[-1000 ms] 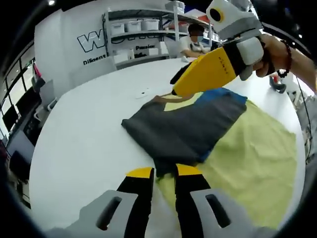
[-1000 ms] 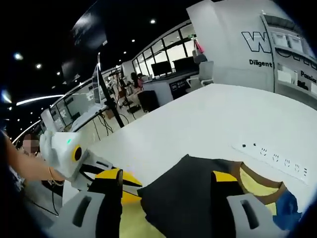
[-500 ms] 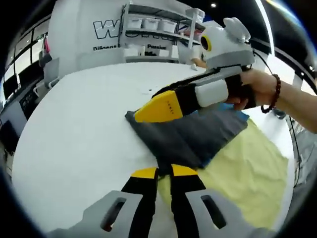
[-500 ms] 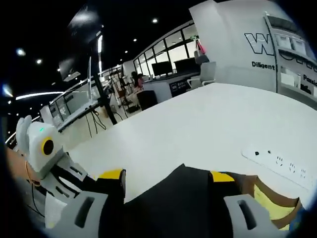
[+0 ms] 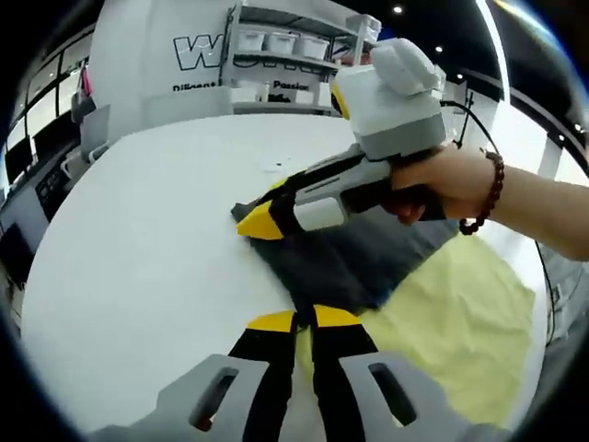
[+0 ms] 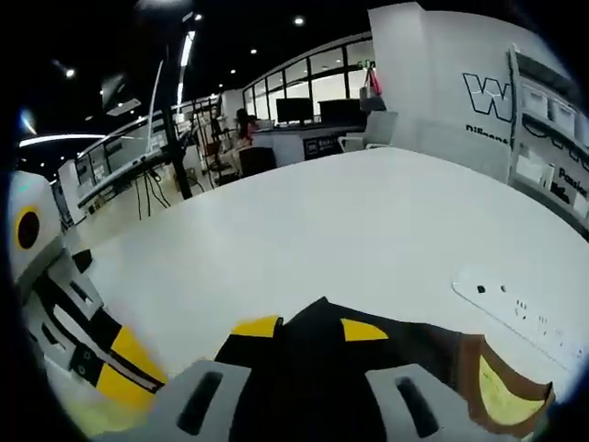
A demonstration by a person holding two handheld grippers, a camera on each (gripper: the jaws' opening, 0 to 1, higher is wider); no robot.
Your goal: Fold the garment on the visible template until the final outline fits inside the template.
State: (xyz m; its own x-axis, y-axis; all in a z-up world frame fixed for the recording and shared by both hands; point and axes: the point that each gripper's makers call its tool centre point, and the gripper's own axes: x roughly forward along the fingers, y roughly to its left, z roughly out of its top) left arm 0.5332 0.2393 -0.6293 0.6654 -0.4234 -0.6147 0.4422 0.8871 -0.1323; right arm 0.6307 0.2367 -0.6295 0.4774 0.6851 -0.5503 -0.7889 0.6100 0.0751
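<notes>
Garment: in the left gripper view we see the dark grey garment (image 5: 354,262) folded at the centre of the frame, lying partly on the yellow template (image 5: 460,318) and partly on the white table (image 5: 138,239); a blue edge shows at its lower right.
Template: it spreads from the centre to the lower right of the left gripper view, with the garment over its upper left part.
Left gripper (image 5: 305,322): at the bottom centre, we see its yellow tips almost touching, pinched on the near edge of the garment.
Right gripper (image 5: 256,221): held by a hand (image 5: 433,184) from the right, its tips are at the garment's left corner; in its own view (image 6: 308,330) the jaws stand narrow with dark cloth between them.
Power strip (image 6: 525,318): white, at the right of the right gripper view, on the table beyond the garment.
</notes>
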